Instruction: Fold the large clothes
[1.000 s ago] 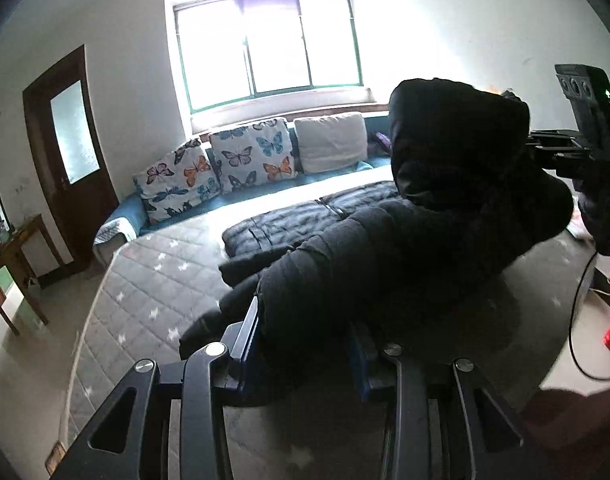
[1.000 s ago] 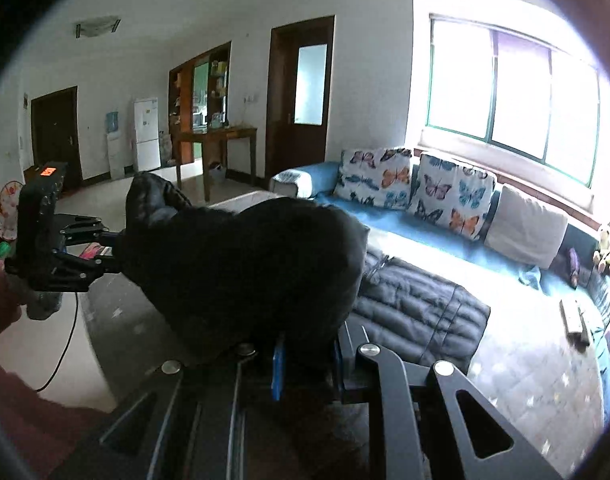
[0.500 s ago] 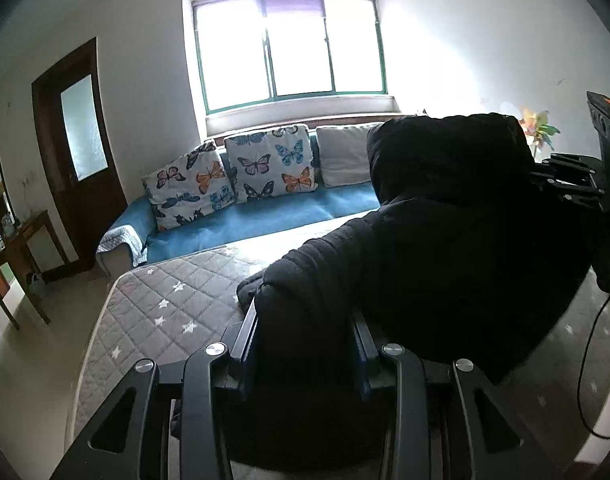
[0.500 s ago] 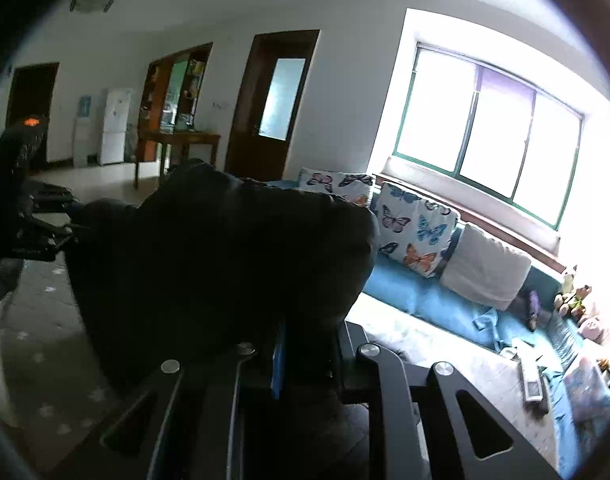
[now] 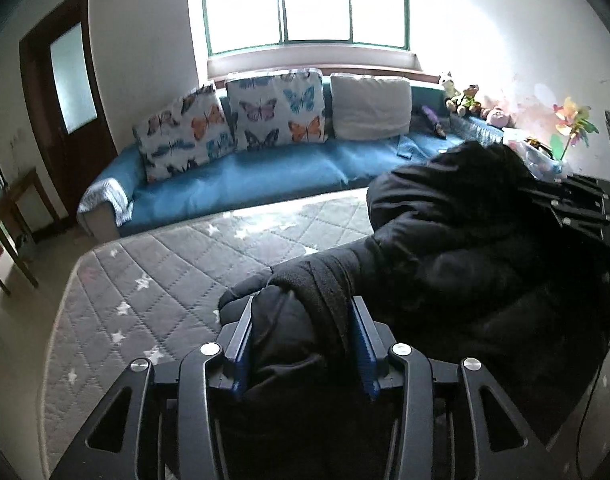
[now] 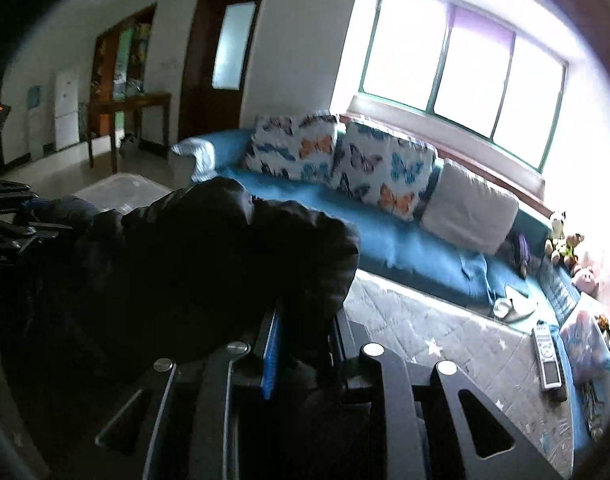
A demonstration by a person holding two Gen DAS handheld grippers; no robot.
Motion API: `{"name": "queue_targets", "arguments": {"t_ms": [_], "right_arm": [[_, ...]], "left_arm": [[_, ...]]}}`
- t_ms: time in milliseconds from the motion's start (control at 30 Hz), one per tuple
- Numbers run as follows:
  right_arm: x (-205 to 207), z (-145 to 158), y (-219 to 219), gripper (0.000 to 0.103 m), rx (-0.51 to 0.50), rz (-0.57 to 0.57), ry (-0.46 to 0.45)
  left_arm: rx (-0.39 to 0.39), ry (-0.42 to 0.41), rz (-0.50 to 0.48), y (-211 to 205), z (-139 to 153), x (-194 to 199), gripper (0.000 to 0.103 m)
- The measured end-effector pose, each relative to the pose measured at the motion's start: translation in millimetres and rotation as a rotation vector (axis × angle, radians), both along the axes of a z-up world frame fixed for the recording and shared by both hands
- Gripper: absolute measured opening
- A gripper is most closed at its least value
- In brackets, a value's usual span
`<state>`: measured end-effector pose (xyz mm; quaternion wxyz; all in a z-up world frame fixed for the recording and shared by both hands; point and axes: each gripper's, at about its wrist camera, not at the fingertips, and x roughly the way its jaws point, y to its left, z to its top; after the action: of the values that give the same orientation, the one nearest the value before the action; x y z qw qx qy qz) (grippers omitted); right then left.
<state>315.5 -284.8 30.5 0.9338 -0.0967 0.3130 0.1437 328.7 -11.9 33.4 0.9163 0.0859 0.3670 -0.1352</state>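
The black padded jacket fills the lower right of the left wrist view, bunched over the grey quilted mattress. The left gripper stands partly open; its jaws have just been opening, and a thick fold of jacket with the knit cuff sits between the blue pads, touching both. In the right wrist view the jacket fills the left and centre, and the right gripper is nearly closed, pinching a thin fold.
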Motion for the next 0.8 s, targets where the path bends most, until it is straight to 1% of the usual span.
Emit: {"name": "queue_targets", "arguments": {"t_ms": [200,300,400,600,733,800], "right_arm": [[17.1,-12.7,-2.7,0.027,-0.019,-0.044,0.083],[31.5,-25.4,-7.1,0.027,-0.025,-0.078,0.131],[42.9,-36.9,-12.3,0.027,-0.007,-0.100,0.195],[56.2,-47.6,-24.5,0.027,0.050,-0.113,0.263],[65.0,-53.8,-31.8,0.027,0.083,-0.122,0.306],[65.8,-55.0,-32.6,0.027,0.091,-0.124,0.317]], "left_arm": [[-0.004,0.077,0.029,-14.4,-25.1,47.8,0.055],[0.005,0.095,0.044,-11.8,-37.6,67.8,0.058],[0.011,0.112,0.054,-12.0,-45.8,80.8,0.060],[0.033,0.126,0.065,-11.2,-66.6,106.5,0.065],[0.026,0.147,0.076,-7.0,-78.6,119.5,0.067],[0.015,0.159,0.082,-5.2,-83.3,123.9,0.070]]}}
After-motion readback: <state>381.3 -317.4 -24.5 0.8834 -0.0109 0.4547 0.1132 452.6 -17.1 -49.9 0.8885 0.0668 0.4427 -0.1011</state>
